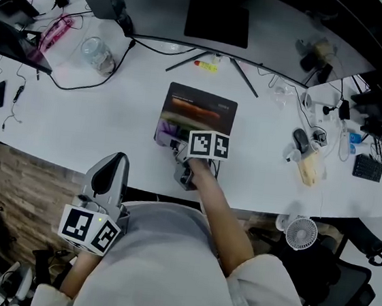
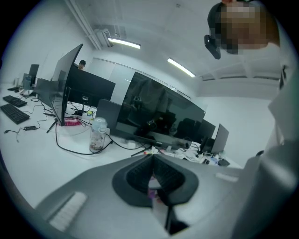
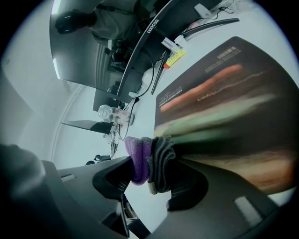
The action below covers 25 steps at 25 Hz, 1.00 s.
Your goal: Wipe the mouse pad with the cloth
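A dark mouse pad [image 1: 206, 111] with orange and green streaks lies on the white desk in front of the monitor; it fills the right gripper view [image 3: 233, 107]. My right gripper [image 1: 173, 144] is shut on a folded purple and grey cloth [image 3: 152, 161], pressed at the pad's near left corner. The cloth [image 1: 167, 136] shows just beyond the marker cube. My left gripper [image 1: 112, 174] is held low off the desk's near edge, its jaws together with nothing in them [image 2: 152, 179].
A monitor stand [image 1: 219, 15] stands behind the pad, with a yellow marker [image 1: 205, 65] by its legs. A clear jar [image 1: 96, 54] and black cable lie at the left. A mouse [image 1: 300, 139] and small clutter sit at the right. A small fan [image 1: 301, 232] is below the desk edge.
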Tool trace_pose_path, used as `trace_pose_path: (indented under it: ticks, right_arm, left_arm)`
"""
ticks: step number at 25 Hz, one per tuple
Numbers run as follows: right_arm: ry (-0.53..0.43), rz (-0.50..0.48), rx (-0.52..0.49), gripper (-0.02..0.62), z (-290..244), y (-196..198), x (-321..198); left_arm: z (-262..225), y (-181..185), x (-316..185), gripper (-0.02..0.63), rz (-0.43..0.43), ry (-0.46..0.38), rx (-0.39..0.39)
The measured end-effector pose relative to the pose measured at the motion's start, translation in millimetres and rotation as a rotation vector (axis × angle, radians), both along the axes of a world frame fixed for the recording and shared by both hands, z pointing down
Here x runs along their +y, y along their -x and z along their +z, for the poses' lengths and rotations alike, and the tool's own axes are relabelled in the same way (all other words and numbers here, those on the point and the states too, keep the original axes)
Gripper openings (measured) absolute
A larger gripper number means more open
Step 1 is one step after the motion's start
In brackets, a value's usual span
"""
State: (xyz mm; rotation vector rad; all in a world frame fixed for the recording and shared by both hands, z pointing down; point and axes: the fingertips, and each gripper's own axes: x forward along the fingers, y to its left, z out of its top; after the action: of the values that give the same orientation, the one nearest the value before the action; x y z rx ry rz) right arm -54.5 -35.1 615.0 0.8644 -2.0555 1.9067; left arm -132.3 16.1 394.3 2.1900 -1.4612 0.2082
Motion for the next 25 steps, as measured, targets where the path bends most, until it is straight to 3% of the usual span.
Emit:
trace_pose_path:
  ticks: [25]
  right_arm:
    - [0.042,-0.004,0.078,0.215,1.5,-39.2,8.3]
  left_arm:
    - [-1.5,-24.5,-3.2,0.0,0.016,-0.016,0.017]
